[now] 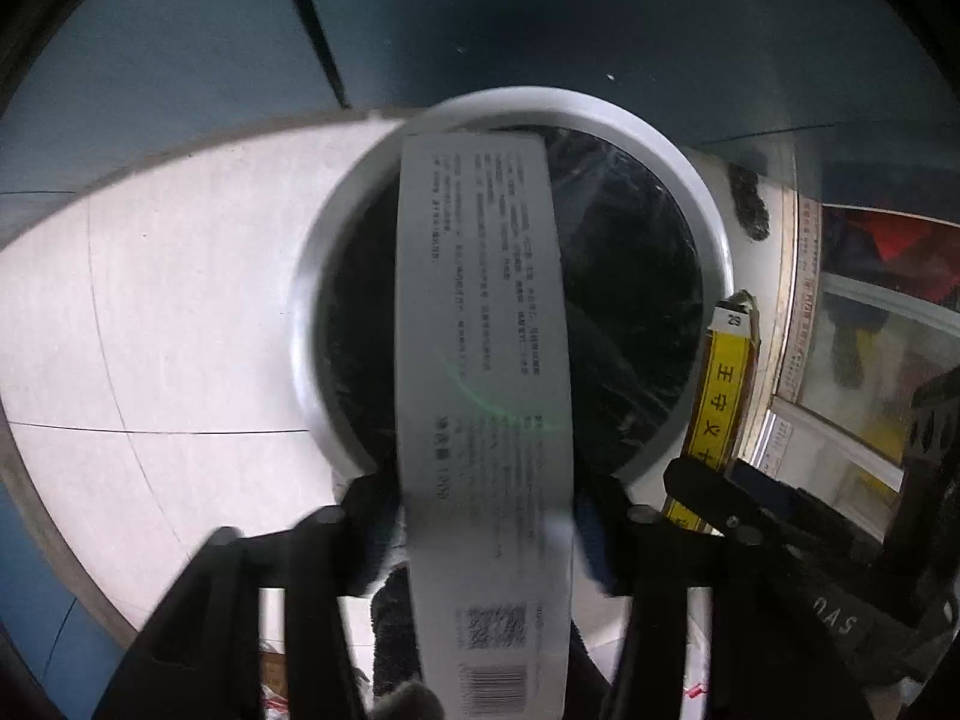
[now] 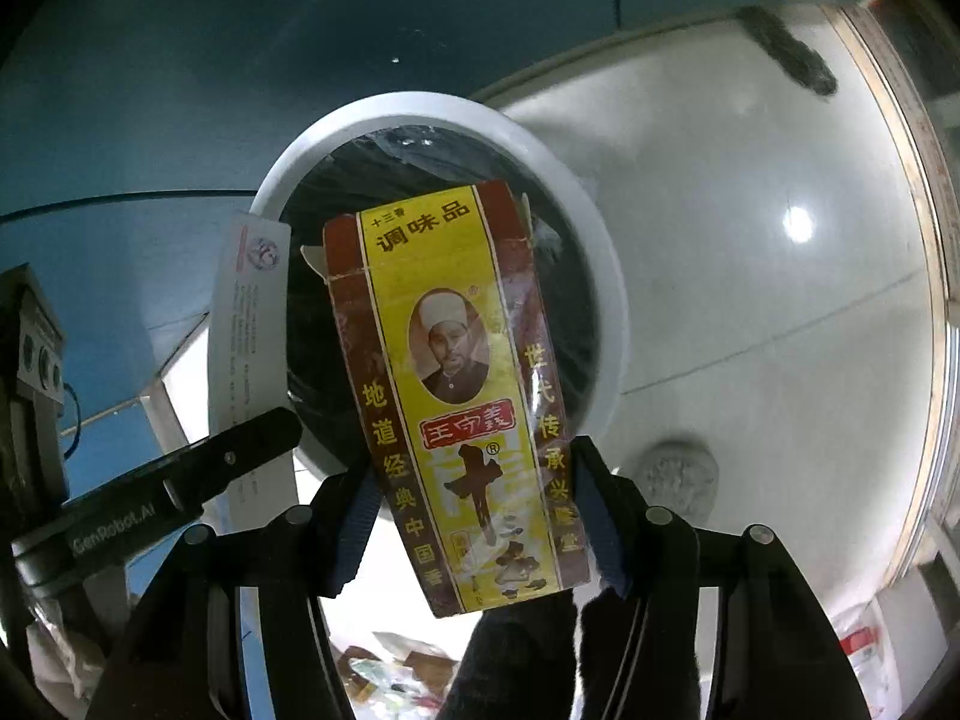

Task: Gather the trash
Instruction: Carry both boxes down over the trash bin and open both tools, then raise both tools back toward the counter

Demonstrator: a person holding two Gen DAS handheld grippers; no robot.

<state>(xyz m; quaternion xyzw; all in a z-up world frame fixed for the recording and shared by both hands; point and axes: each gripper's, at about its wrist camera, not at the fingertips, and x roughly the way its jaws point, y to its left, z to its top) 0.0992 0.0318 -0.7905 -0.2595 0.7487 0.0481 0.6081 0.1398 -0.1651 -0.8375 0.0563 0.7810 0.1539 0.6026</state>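
Note:
My left gripper [image 1: 486, 498] is shut on a long white box [image 1: 483, 372] printed with small text and a barcode, held over the mouth of a white round bin [image 1: 690, 180] lined with a black bag. My right gripper [image 2: 474, 480] is shut on a yellow and brown spice box [image 2: 450, 396] with a portrait, held over the same bin [image 2: 600, 240]. The spice box shows at the right of the left wrist view [image 1: 720, 396]. The white box shows at the left of the right wrist view [image 2: 249, 324].
The bin stands on a white tiled floor [image 1: 180, 300] by a blue wall [image 1: 540, 18]. A dark fuzzy object [image 2: 786, 48] lies on the floor beyond the bin. A grey lump [image 2: 678, 474] lies near the bin. Wrappers litter the floor below my grippers [image 2: 390, 672].

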